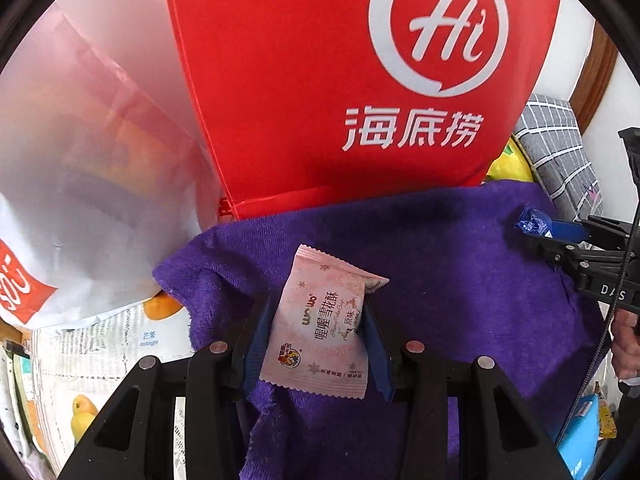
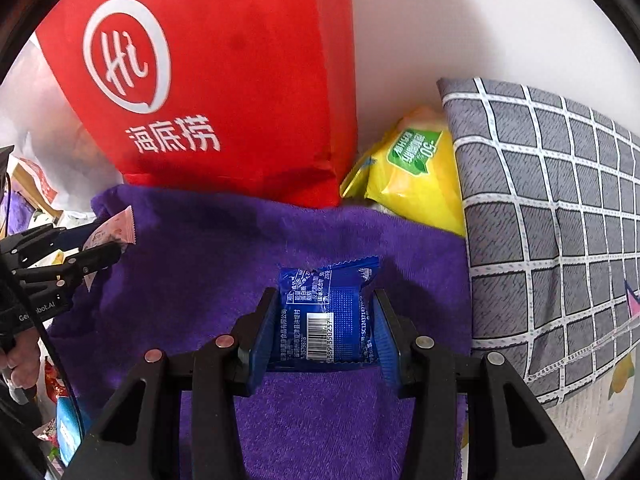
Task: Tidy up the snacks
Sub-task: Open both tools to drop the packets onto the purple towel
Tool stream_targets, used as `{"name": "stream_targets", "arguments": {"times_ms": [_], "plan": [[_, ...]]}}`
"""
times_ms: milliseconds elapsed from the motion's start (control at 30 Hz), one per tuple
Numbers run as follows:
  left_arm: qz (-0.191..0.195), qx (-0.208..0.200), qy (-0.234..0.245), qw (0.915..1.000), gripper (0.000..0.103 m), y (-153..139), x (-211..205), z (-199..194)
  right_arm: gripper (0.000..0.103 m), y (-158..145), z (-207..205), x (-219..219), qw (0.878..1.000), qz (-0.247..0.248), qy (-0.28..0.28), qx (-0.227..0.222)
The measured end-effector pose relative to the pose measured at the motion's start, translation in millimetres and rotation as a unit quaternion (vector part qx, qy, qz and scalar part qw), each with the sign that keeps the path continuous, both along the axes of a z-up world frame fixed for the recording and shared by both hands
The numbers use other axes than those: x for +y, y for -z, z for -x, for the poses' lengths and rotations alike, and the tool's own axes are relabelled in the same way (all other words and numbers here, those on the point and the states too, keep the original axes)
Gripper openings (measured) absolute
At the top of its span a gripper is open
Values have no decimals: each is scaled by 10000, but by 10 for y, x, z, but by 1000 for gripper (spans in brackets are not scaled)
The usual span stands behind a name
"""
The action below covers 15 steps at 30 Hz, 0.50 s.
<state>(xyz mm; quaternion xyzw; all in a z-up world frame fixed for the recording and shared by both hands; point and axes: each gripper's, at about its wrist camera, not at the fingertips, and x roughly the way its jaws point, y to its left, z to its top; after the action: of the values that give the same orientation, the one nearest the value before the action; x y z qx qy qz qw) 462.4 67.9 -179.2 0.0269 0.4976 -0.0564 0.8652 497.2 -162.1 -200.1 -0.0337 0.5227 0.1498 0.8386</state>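
My left gripper (image 1: pixel 316 320) is shut on a pink snack packet (image 1: pixel 320 328) and holds it over the purple towel (image 1: pixel 440 248). My right gripper (image 2: pixel 325 320) is shut on a blue snack packet (image 2: pixel 326 316) above the same towel (image 2: pixel 200 248). The right gripper with the blue packet (image 1: pixel 534 222) shows at the right edge of the left wrist view. The left gripper with the pink packet (image 2: pixel 110 232) shows at the left edge of the right wrist view. A red bag with a white "Hi" logo (image 1: pixel 340 80) stands behind the towel.
A white plastic bag (image 1: pixel 80 160) lies left of the red bag. A yellow packet (image 2: pixel 412 176) and a grey checked cushion (image 2: pixel 552 220) sit at the right. More snack packets (image 2: pixel 66 420) lie at the lower left of the right wrist view.
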Motion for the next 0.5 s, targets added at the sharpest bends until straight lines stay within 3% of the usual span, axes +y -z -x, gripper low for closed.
{"name": "stream_targets", "arguments": {"times_ms": [400,433,500], "plan": [[152,192,-32,9997,44,139,29,-137,48,178,-118,135,9997,134,42,188],[113,229,-43,9997,45,141,25,-143,49,174,-123,151,9997,163,35,191],[76,251,-73,9996,57,133,16,-150,60,168,-110,202,9996,216,21,169]]}}
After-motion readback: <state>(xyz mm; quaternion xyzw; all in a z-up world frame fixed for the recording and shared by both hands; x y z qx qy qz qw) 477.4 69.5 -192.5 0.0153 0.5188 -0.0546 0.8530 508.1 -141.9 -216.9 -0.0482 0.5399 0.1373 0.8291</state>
